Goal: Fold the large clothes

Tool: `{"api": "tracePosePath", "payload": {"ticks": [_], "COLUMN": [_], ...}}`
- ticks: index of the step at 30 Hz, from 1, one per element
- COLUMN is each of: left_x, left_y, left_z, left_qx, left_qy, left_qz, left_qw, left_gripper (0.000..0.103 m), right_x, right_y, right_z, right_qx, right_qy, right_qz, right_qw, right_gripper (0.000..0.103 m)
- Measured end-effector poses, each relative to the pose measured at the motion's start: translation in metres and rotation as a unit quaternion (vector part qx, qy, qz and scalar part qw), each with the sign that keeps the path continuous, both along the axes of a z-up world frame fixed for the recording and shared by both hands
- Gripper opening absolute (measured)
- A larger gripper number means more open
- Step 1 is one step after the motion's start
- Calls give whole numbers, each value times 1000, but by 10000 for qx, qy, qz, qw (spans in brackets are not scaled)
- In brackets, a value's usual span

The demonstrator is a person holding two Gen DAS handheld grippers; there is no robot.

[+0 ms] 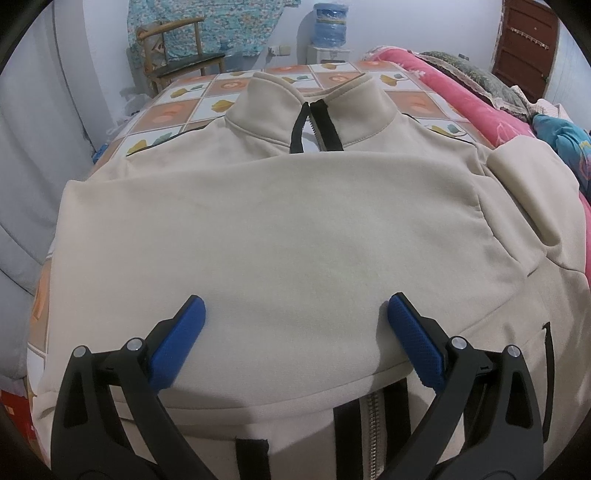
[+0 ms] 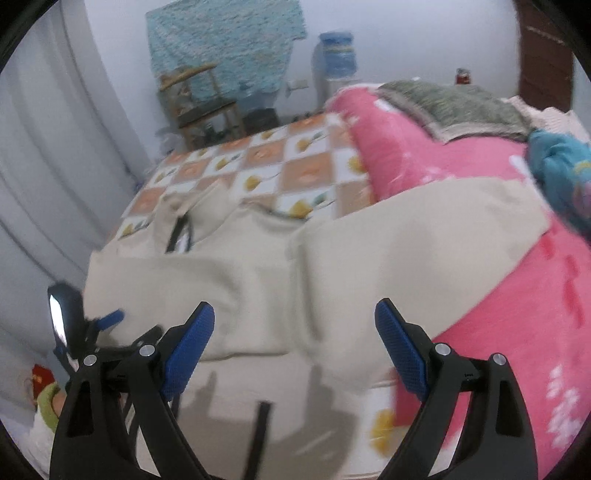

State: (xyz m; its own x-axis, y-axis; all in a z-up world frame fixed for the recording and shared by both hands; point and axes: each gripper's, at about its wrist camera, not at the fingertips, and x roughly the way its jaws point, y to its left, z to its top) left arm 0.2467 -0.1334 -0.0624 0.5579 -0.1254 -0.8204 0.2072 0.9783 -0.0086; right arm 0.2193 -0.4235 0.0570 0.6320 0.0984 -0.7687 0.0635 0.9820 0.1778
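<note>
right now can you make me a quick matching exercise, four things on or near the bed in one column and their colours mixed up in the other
Things:
1. jacket
2. quilt
3. water bottle
4. chair

Colours:
a. pink
b. brown wood
c. cream with black zip trim
d. blue

Pairs: 1-c, 2-a, 3-d, 4-b
</note>
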Motion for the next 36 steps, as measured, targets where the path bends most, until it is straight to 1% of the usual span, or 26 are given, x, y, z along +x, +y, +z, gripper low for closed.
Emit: {"api": "tracePosePath", "payload": {"ticks": [3,6,8,11,14,18,20,22,24,26,30,31,34,36], "left_x": [0,0,0,0,-1,-1,-1,-1,-1,0,0,0,-1,-1], "left_y": [0,0,0,0,0,0,0,0,0,0,0,0,0,0], "left_z": [0,0,0,0,0,0,0,0,0,0,0,0,0,0], "left_qx": [-3,-3,-2,-2,5,10,10,4,7,11,8,10,8,10], "left_qy": [-8,-2,-6,-8,-46,-49,-53,-67,-74,-74,-74,-75,-75,-75], "left_qz": [2,4,4,3,17,20,20,19,15,15,16,16,15,16], "left_qw": [10000,10000,10000,10000,10000,10000,10000,10000,10000,10000,10000,10000,10000,10000], "left_gripper": [96,96,96,96,96,96,96,96,96,96,96,96,96,96], "right_x": [5,9,14,21,29,41,46,50,53,55,59,61,70,73], "right_y": [-40,-82,-118,-156,-193,-224,-240,-261,-280,-301,-325,-330,-338,-344], "right_z": [12,13,6,-9,-34,-57,-68,-79,-90,-102,-113,-114,-113,-113], "right_qx": [99,328,706,1054,1491,1457,1524,1712,2038,2354,2676,2723,2737,2716], "right_qy": [-60,-20,57,253,480,580,601,559,488,415,230,174,121,96], "right_qz": [-366,-834,-1168,-1538,-1913,-2354,-2558,-2808,-3045,-3290,-3550,-3589,-3652,-3704], "right_qw": [9993,9960,9906,9821,9689,9592,9527,9427,9292,9136,8955,8926,8897,8882], "right_gripper": [86,86,86,86,86,86,86,86,86,82,80,80,80,77]}}
